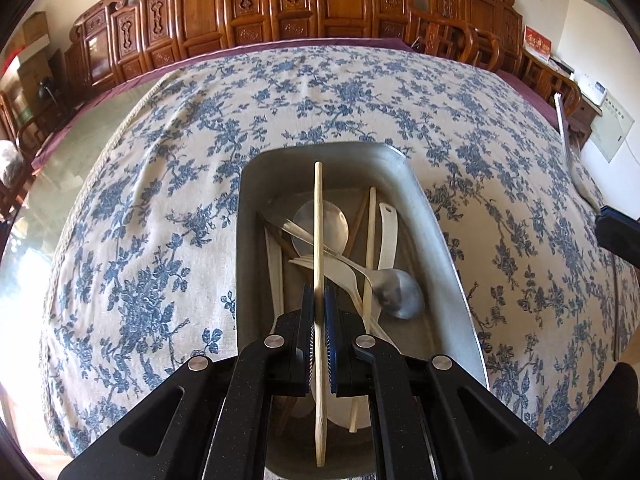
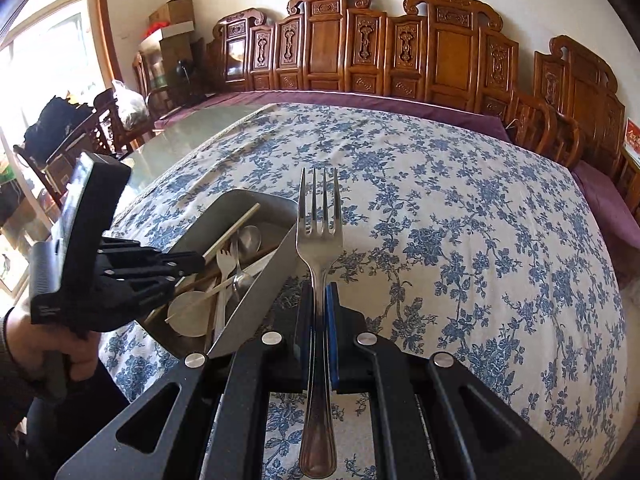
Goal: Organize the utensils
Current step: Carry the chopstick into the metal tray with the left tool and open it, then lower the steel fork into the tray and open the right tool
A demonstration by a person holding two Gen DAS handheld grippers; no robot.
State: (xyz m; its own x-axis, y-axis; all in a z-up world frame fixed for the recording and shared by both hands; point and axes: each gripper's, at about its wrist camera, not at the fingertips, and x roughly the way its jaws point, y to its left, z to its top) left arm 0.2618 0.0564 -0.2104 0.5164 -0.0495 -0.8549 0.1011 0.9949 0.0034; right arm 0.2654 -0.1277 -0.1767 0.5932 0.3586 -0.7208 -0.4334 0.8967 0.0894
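Observation:
My left gripper (image 1: 319, 300) is shut on a pale wooden chopstick (image 1: 318, 216) and holds it above a grey metal tray (image 1: 436, 216). The tray holds metal spoons (image 1: 396, 292), a white plastic fork, a white spoon and more chopsticks. My right gripper (image 2: 319, 296) is shut on a metal fork (image 2: 319, 224), tines pointing away, just right of the tray (image 2: 264, 288). The left gripper (image 2: 188, 264) also shows in the right wrist view, over the tray with the chopstick (image 2: 236, 230).
The tray sits on a blue-flowered tablecloth (image 1: 160, 200) over a glass-topped table. Carved wooden chairs (image 2: 400, 52) line the far side. The fork's handle shows at the right edge of the left wrist view (image 1: 568, 140). Boxes and bags stand at the far left (image 2: 168, 28).

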